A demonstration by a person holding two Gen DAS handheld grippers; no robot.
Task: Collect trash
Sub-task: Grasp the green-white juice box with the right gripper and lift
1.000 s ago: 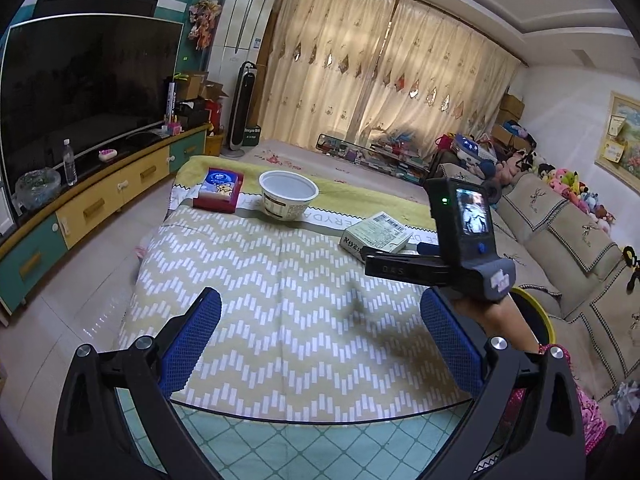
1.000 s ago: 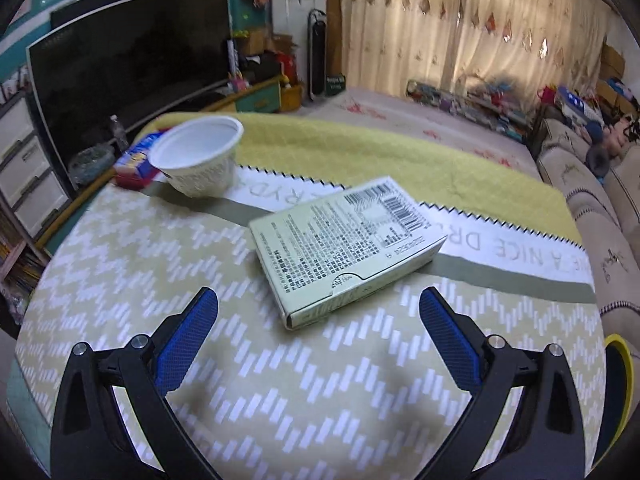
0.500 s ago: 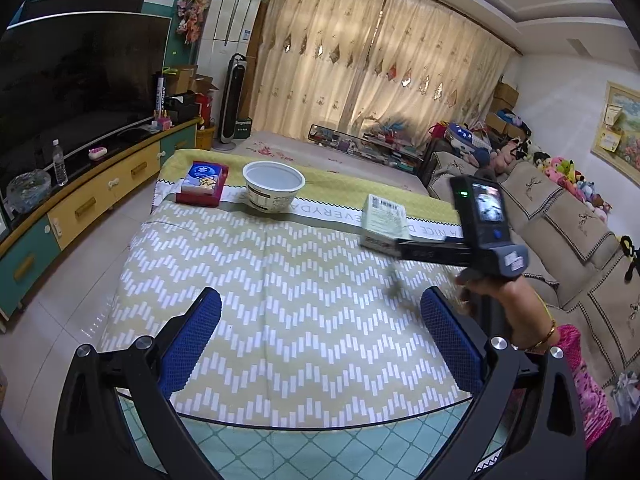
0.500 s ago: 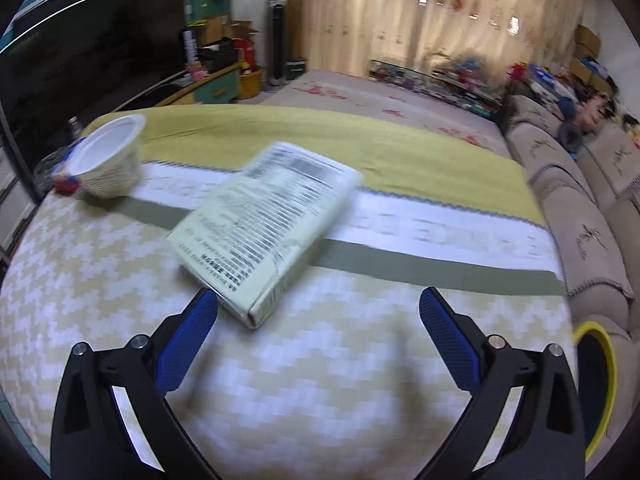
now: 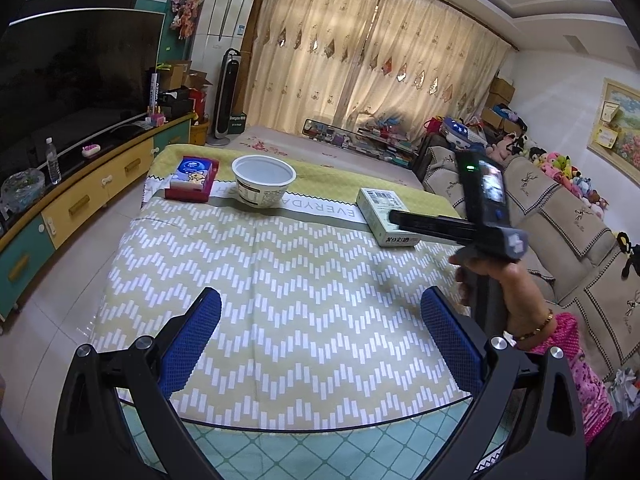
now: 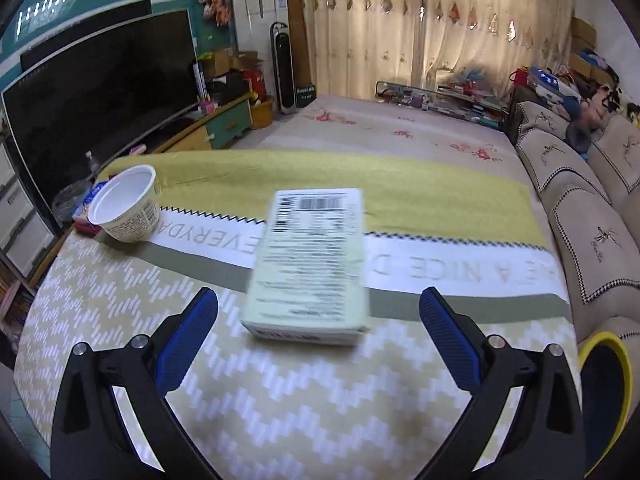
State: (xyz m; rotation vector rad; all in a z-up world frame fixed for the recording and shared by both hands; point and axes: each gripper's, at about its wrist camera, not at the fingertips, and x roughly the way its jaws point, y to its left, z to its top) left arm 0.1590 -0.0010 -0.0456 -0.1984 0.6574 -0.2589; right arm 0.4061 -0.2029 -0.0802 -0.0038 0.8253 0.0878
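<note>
A pale green carton (image 6: 310, 268) with a barcode lies flat on the cloth-covered table (image 6: 280, 400), straight ahead of my right gripper (image 6: 318, 332), which is open with the carton just beyond its blue pads. A white empty tub (image 6: 126, 204) stands upright at the far left. In the left wrist view the same carton (image 5: 386, 216) lies at the right, the tub (image 5: 263, 181) at the far middle, and a red and blue box (image 5: 193, 178) left of it. My left gripper (image 5: 320, 338) is open over the near table edge, holding nothing. The right gripper's body (image 5: 436, 226) hangs over the carton.
A yellow-rimmed bin (image 6: 604, 396) stands by the table's right side. A sofa (image 5: 576, 240) runs along the right, a TV cabinet (image 5: 80, 196) along the left. A person's hand (image 5: 504, 292) holds the right gripper's handle.
The right gripper has swung round so the carton now lies lengthwise straight ahead and closer between its fingers. The left gripper has pulled back slightly; both stay open.
</note>
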